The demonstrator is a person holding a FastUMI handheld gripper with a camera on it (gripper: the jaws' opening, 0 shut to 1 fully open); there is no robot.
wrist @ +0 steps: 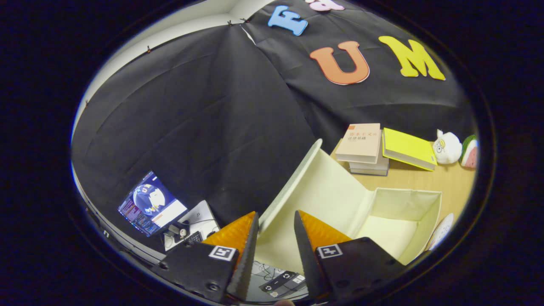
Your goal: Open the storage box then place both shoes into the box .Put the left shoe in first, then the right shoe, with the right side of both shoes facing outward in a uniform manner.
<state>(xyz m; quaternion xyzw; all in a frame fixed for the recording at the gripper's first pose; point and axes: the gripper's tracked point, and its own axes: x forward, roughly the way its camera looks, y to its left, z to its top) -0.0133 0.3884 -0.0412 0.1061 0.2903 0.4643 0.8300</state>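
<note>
Wood surface w/ books behind. The box sits just beyond your gripper, lid raised, its edge between spread jaws, not pinched. Probably light, thin fabric walls; hold lid edge gently.

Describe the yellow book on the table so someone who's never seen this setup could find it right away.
Start at the open cream storage box just beyond the tool, whose fingers are apart and hold nothing. Behind the box, on the wooden table, sits a stack of books. The yellow book leans on that stack's side, the only bright yellow cover, beside a white plush toy.
</note>
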